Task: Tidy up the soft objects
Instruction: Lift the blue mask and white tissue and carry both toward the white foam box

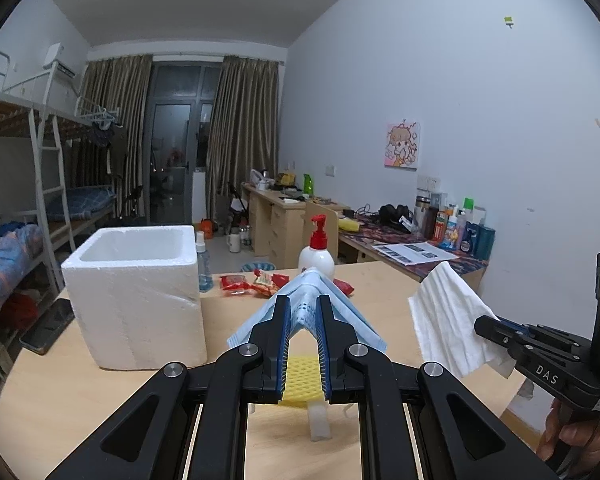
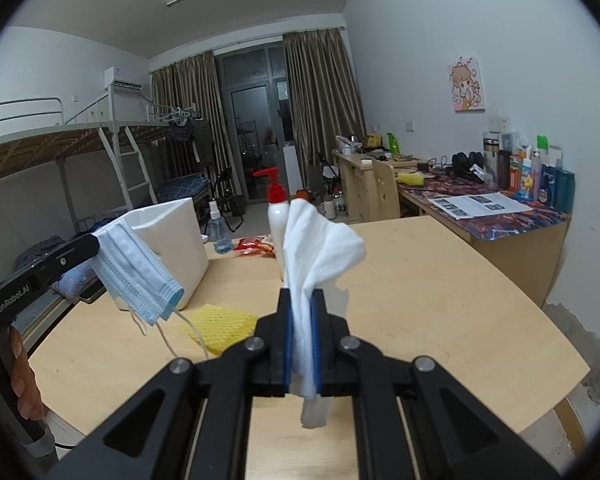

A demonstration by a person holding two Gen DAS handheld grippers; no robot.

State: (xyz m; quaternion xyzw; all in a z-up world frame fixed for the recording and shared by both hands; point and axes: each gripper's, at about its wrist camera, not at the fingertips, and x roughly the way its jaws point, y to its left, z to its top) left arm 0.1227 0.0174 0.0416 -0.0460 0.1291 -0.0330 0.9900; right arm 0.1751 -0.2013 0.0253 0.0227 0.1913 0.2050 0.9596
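Observation:
My left gripper (image 1: 304, 304) is shut on a light blue face mask (image 1: 306, 292), which drapes over both fingers above the table; the same mask (image 2: 140, 276) hangs from that gripper in the right wrist view, its ear loops dangling. My right gripper (image 2: 302, 300) is shut on a white tissue (image 2: 316, 248) that stands up crumpled between the pads. In the left wrist view, the tissue (image 1: 448, 316) hangs at the right. A yellow foam net (image 2: 218, 326) lies flat on the wooden table (image 2: 420, 300) below both grippers. A white foam box (image 1: 136, 292) stands open-topped at the left.
A white pump bottle with a red top (image 1: 317, 254), a small spray bottle (image 1: 204, 266) and red snack packets (image 1: 256, 282) stand at the table's far side. A dark phone (image 1: 48, 326) lies left of the box. A cluttered desk (image 1: 420, 254) runs along the right wall.

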